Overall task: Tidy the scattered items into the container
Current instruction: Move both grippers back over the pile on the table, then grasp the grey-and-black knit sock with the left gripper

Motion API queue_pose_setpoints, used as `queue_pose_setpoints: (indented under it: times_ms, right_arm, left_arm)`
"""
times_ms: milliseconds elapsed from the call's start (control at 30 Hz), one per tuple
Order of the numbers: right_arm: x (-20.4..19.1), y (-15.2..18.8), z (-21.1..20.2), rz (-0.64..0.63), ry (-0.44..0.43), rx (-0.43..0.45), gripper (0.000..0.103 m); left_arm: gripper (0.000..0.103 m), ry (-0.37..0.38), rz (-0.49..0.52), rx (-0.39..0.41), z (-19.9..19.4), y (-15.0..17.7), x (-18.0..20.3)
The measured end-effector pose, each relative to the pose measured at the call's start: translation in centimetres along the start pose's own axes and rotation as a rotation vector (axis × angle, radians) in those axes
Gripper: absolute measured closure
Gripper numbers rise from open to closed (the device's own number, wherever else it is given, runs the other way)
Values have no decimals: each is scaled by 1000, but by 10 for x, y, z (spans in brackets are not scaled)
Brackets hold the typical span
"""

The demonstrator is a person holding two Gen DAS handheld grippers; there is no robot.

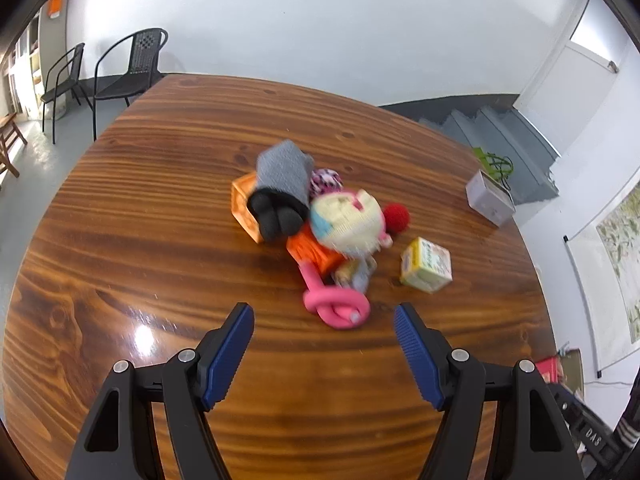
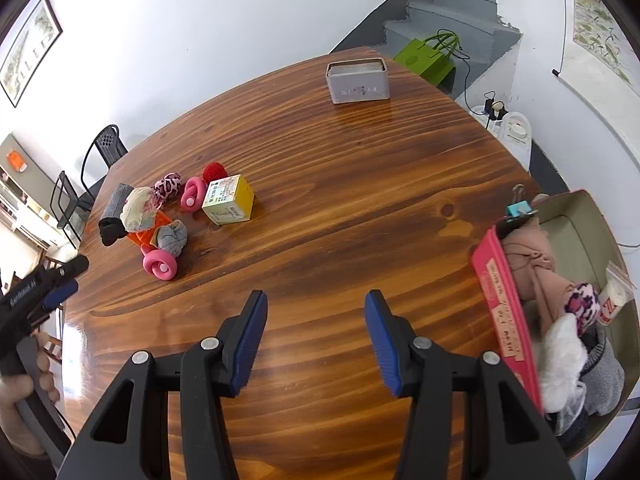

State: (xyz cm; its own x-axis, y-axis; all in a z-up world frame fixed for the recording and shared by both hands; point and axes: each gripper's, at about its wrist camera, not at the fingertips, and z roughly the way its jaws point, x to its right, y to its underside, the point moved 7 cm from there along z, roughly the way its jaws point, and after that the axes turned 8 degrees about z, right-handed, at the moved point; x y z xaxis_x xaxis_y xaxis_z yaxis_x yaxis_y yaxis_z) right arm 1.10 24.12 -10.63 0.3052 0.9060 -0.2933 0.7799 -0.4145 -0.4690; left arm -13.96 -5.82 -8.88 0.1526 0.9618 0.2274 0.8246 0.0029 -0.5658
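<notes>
We see a white-walled room with grey stairs (image 2: pixel 448 20) in the corner and two black chairs (image 1: pixel 120 68) against the wall, and in the middle a round wooden counter (image 2: pixel 340 184).

On the counter lies a small heap of scattered items. A grey and black sock roll (image 1: pixel 280 192) rests on an orange piece (image 1: pixel 244 204). Just beside it is a pale knitted ball (image 1: pixel 346 218), which touches a red pompom (image 1: pixel 396 218) and a pink spotted fabric ball (image 1: pixel 326 180). A pink twisted ring (image 1: pixel 336 306) is the nearest item in front of the left gripper (image 1: pixel 324 320). A yellow-green carton (image 1: pixel 426 266) stands a little apart from the heap, and a grey tin box (image 2: pixel 357 82) stands well apart, at the far edge.

The container (image 2: pixel 504 312), with a pink wall, sits at the right edge of the counter, and it already holds beige cloth (image 2: pixel 532 264), a white fluffy item (image 2: pixel 560 364) and grey fabric.

The fingers of the left gripper are apart and hold nothing. The fingers of the right gripper (image 2: pixel 316 308) are apart too, above bare wood, between the heap and the container.
</notes>
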Motion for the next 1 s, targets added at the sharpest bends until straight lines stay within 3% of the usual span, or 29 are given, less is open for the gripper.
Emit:
queue_pose_setpoints:
  times_ms: [200, 467, 1000]
  right_arm:
    - [-16, 1, 17, -3, 14, -23, 48]
    - [-28, -2, 34, 0, 34, -45, 48]
    - [-61, -15, 64, -23, 25, -61, 48]
  left_arm:
    - [29, -19, -16, 44, 16, -40, -27]
    - [29, -16, -8, 38, 53, -80, -42]
    - [29, -8, -1, -29, 107, -90, -52]
